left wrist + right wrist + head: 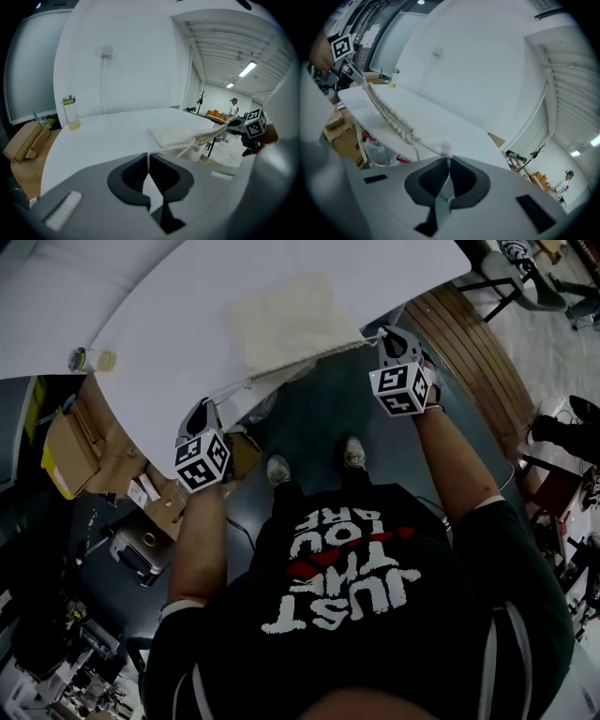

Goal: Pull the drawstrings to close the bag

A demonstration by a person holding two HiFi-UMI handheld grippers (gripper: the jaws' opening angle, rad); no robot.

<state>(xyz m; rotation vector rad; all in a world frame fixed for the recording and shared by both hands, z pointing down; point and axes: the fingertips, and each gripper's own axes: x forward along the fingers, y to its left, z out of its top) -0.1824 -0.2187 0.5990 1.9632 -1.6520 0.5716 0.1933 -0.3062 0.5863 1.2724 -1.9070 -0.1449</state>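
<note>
A cream drawstring bag (281, 317) lies flat on the white table (169, 324), its gathered mouth along the near edge. My left gripper (207, 406) sits off the table's near-left edge, shut on a white drawstring (174, 151) that runs taut to the bag (176, 133). My right gripper (384, 335) is at the bag's right corner, shut on the other drawstring (446, 150) by its knot. In the right gripper view the bunched mouth (389, 115) stretches toward the left gripper (344, 63). The left gripper view shows the right gripper (243, 127) beyond the bag.
A clear bottle (91, 360) with yellowish liquid stands at the table's left edge. Cardboard boxes (70, 442) and clutter sit on the floor to the left. A wooden round surface (478, 362) and dark stools (558, 479) are on the right.
</note>
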